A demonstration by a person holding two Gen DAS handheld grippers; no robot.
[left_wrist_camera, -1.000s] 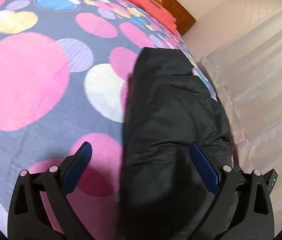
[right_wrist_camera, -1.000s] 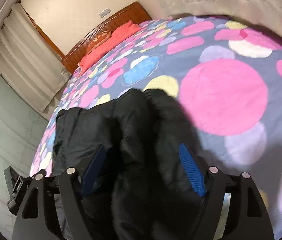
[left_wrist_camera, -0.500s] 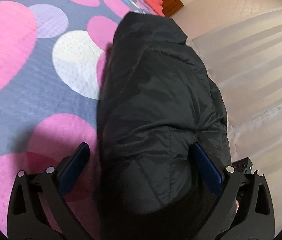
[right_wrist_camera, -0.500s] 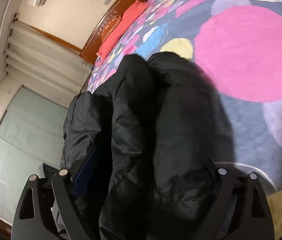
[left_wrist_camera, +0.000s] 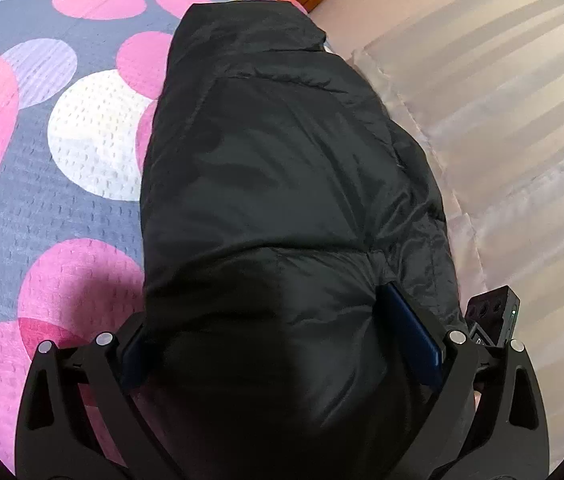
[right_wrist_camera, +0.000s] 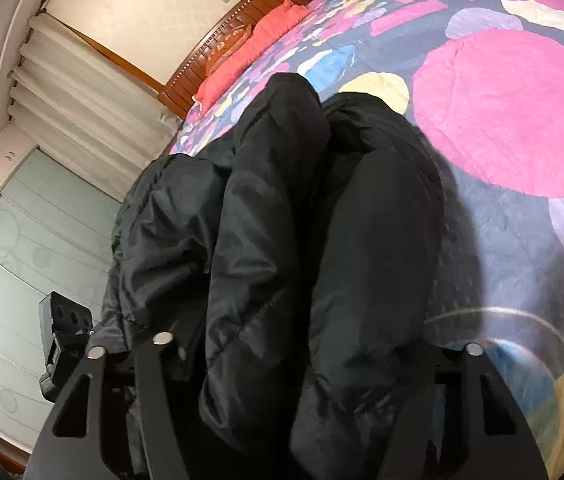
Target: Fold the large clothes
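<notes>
A black puffer jacket (left_wrist_camera: 282, 168) lies folded lengthwise on a bed with a spotted bedspread (left_wrist_camera: 42, 184), near its right edge. My left gripper (left_wrist_camera: 282, 344) is wide open with the jacket's near end bulging between its blue pads (left_wrist_camera: 413, 332). In the right wrist view the jacket (right_wrist_camera: 282, 208) lies in thick rolls. My right gripper (right_wrist_camera: 313, 356) straddles its near end; the fingertips are buried in the fabric, so the jaws' stand is hidden.
A red pillow (right_wrist_camera: 258, 44) and wooden headboard (right_wrist_camera: 234, 24) are at the far end of the bed. Pale curtains (left_wrist_camera: 501, 120) hang beside the bed. The other gripper's black body (right_wrist_camera: 62, 328) shows at the left.
Both grippers have moved forward and down onto the jacket's near end. The fabric now fills the space between the fingers and hides the right gripper's pads.
</notes>
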